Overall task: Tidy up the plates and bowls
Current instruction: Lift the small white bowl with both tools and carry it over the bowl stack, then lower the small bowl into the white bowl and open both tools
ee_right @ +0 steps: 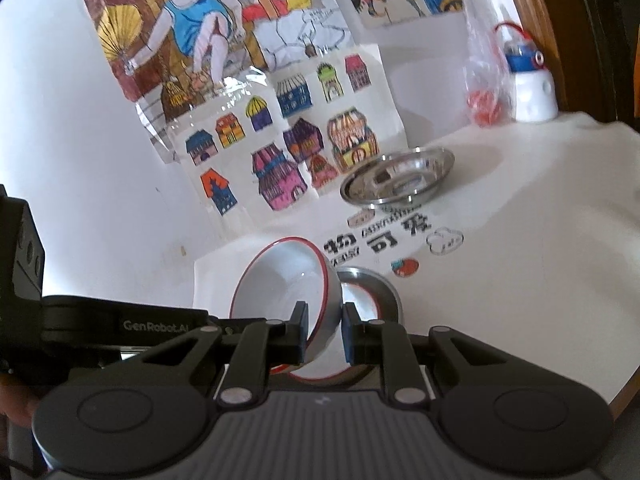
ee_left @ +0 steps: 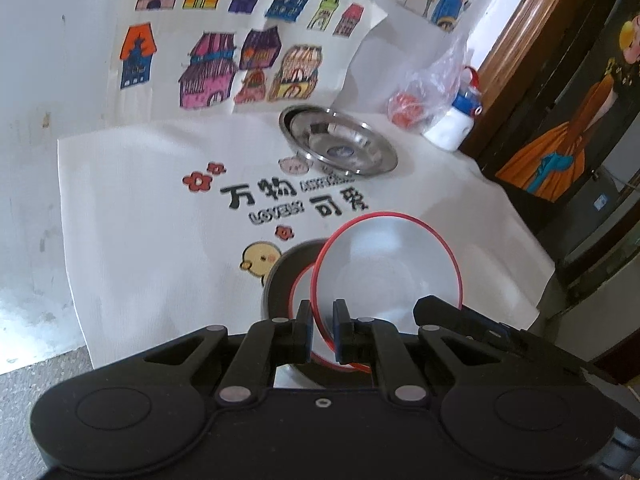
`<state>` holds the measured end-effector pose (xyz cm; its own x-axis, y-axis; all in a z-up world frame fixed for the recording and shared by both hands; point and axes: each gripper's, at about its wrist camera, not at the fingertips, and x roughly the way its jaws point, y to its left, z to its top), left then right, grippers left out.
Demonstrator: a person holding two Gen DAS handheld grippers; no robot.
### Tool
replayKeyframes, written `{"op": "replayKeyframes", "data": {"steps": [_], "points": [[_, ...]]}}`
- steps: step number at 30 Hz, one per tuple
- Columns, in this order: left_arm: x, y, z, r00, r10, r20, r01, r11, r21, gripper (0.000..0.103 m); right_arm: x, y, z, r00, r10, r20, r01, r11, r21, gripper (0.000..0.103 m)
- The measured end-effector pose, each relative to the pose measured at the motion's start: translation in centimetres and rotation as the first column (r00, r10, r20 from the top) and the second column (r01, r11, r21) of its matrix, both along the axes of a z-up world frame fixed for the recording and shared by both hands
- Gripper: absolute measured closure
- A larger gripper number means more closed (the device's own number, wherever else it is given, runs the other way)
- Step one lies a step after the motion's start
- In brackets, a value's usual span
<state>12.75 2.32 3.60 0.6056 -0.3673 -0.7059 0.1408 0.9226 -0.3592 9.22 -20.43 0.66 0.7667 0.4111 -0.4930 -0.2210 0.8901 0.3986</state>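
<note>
The left claw (ee_left: 323, 332) is pinched on the red rim of a white bowl (ee_left: 384, 272), tilted up on edge. From the other side the right claw (ee_right: 324, 334) is clamped across the same bowl's wall. The bowl (ee_right: 280, 288) hangs just over a grey bowl (ee_left: 284, 276) near the counter's (ee_left: 140, 200) front edge; that one has another red-rimmed bowl (ee_right: 360, 300) nested in it. A steel plate (ee_left: 340, 140) sits toward the back edge.

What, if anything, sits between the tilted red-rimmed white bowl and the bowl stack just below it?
Nothing visible: the red-rimmed white bowl, pinched by both the left gripper and right gripper, tilts directly over the steel-sided bowl stack.
</note>
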Motion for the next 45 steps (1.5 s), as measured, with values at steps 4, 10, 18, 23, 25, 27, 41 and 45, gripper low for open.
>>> {"op": "replayKeyframes", "data": {"steps": [4, 10, 18, 23, 25, 27, 41, 45], "points": [[0.3, 0.0, -0.7, 1.000, -0.002, -0.021, 0.003, 1.000, 0.012, 0.093, 0.4, 0.0, -0.8, 1.000, 0.005, -0.030, -0.005, 1.000, 0.008, 0.082], [0.9, -0.3, -1.3, 0.998, -0.019, -0.052, 0.021, 0.999, 0.035, 0.092, 1.0, -0.1, -1.2, 0.998, 0.005, -0.059, -0.004, 1.000, 0.004, 0.080], [1.7, -0.7, -1.3, 0.998, -0.029, -0.061, 0.032, 0.998, 0.051, 0.091, 1.9, -0.1, -1.4, 0.996, 0.017, -0.086, -0.017, 1.000, -0.006, 0.076], [2.0, -0.9, -1.3, 0.998, -0.033, -0.059, 0.037, 0.997, 0.067, 0.091, 2.1, -0.3, -1.3, 0.996, 0.017, -0.090, -0.018, 1.000, -0.004, 0.072], [2.0, -0.9, -1.3, 0.998, -0.037, -0.058, 0.041, 0.997, 0.070, 0.089, 2.1, -0.3, -1.3, 0.996, 0.015, -0.090, -0.015, 1.000, -0.003, 0.072], [2.1, -1.0, -1.2, 0.997, -0.038, -0.060, 0.043, 0.996, 0.073, 0.088, 2.0, -0.2, -1.3, 0.996, 0.011, -0.087, -0.012, 1.000, -0.004, 0.071], [2.0, -1.3, -1.5, 0.998, -0.058, -0.036, 0.061, 0.993, 0.104, 0.087, 1.9, -0.2, -1.1, 0.997, 0.007, -0.076, -0.007, 1.000, 0.000, 0.071], [1.9, -1.5, -1.5, 0.997, -0.067, -0.023, 0.069, 0.991, 0.116, 0.086, 1.8, -0.5, -1.1, 0.997, 0.000, -0.072, 0.000, 1.000, -0.001, 0.071]]}}
